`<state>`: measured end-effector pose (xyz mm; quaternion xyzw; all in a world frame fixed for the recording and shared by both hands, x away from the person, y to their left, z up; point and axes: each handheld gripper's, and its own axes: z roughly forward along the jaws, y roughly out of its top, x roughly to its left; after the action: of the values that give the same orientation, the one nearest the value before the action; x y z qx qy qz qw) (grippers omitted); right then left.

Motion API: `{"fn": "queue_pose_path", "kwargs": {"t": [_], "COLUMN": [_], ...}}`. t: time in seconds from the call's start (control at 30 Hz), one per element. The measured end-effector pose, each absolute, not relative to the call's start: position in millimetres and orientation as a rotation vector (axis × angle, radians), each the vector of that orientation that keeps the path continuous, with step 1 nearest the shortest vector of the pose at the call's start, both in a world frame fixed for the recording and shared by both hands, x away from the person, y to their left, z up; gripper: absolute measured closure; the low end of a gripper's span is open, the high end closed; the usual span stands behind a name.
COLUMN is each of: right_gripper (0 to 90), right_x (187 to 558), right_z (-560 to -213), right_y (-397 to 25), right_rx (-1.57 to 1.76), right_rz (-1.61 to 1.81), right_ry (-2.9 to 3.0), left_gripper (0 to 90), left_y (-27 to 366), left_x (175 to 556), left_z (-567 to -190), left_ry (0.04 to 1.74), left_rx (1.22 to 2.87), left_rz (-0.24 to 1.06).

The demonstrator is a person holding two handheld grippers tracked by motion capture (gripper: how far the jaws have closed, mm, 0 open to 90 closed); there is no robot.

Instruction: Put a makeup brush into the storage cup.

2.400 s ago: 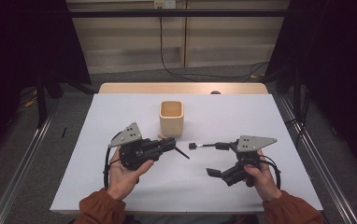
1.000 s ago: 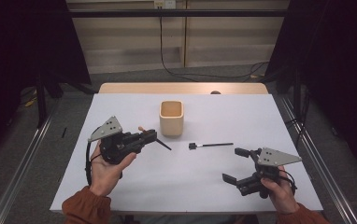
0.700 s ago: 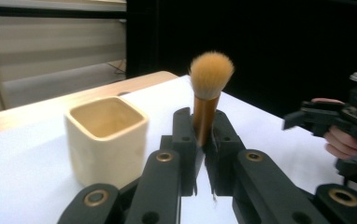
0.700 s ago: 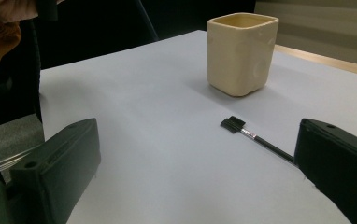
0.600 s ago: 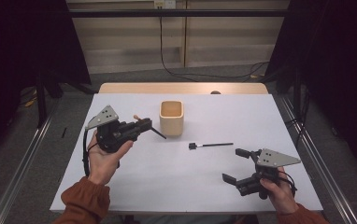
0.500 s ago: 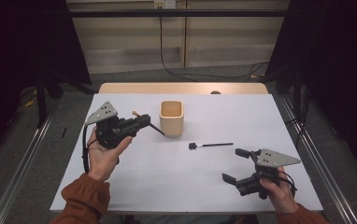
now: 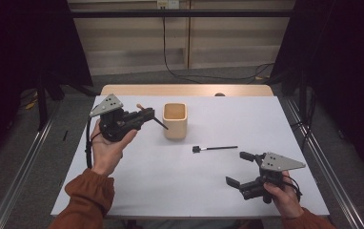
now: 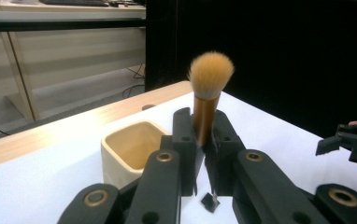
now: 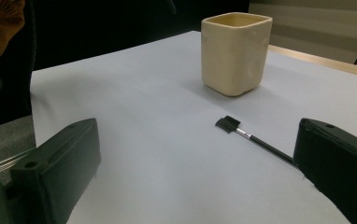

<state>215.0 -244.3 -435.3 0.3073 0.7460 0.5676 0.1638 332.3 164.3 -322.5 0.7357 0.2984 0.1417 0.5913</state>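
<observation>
white table (image 7: 170, 186): a fluffy tan-bristled makeup brush (image 8: 209, 93) with a copper ferrule stands pinched in the left gripper (image 7: 144, 116), raised beside the cream cup (image 7: 175, 120); right gripper (image 7: 243, 169) spread wide, holding nothing.

My left tongs (image 7: 147, 114), clamped on the powder brush (image 8: 208, 95), are up off the counter (image 7: 170, 191) and beside the cream cup (image 7: 175, 120) now. My right tongs (image 7: 245, 168) have drawn back from the thin brush (image 7: 216, 148), jaws apart.
</observation>
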Motion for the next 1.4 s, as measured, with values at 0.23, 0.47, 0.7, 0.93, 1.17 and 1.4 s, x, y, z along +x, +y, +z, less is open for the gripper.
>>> {"fn": "queue_pose_path", "kwargs": {"t": [0.23,0.47,0.7,0.93,1.17,1.4], "right_gripper": [0.1,0.2,0.2,0.4,0.4,0.5], "right_x": [214.6,214.3,214.8,215.0,215.1,215.2], "right_z": [-433.9,-433.7,-434.9,-435.2,-435.8,-435.9], "right_y": [-246.4,-247.0,-247.1,-246.8,-246.6,-246.1], "right_rx": [0.879,0.881,0.885,0.885,0.884,0.877], "right_rz": [1.619,1.616,1.611,1.611,1.610,1.610], "right_ry": [2.112,2.106,2.111,2.112,2.118,2.124], "left_gripper": [83.8,83.7,83.8,83.7,83.7,83.7], "left_y": [158.4,155.5,153.4,150.3,145.3,139.6], "left_x": [343.0,356.9,365.8,373.1,379.2,384.4], "left_z": [-317.2,-316.0,-314.8,-312.3,-312.1,-318.4], "left_ry": [0.691,0.717,0.732,0.733,0.738,0.753], "left_rx": [1.717,1.716,1.721,1.719,1.717,1.743], "left_rz": [0.351,0.362,0.372,0.381,0.382,0.384]}}
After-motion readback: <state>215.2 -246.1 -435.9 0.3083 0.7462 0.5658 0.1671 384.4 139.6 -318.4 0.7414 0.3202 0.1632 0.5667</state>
